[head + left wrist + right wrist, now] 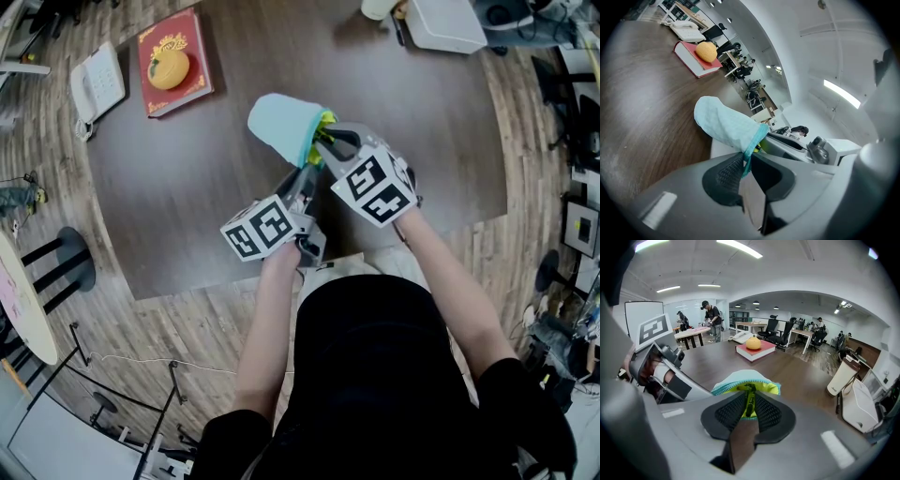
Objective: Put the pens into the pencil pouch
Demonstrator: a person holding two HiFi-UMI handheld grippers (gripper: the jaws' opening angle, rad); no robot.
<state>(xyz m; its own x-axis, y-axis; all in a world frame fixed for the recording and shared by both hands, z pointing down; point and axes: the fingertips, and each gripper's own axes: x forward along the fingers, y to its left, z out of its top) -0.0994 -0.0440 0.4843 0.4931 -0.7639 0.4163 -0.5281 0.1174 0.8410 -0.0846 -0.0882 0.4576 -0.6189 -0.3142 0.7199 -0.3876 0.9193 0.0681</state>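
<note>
While both bare forearms reached forward side by side across the near edge of the table point(187, 187), I had the two grippers meet at the mouth of the pale blue pouch point(277, 124). The left gripper point(302, 176) sloped gently downward, its jaws nearly together and pinched on the pouch's teal zipper rim. The right gripper point(325, 142) tilted more steeply and came in from the right. Its jaws were narrowed onto a thin green-and-black pen point(749, 401) held lengthwise between the pads. The pen's far end sat inside the open mouth, against the yellow-green lining. The pouch hung over the middle of the table, mouth toward me and closed end pointing at the far edge. I could not tell whether its underside touched the wood. A red book point(173, 61) lay near the far left corner.
</note>
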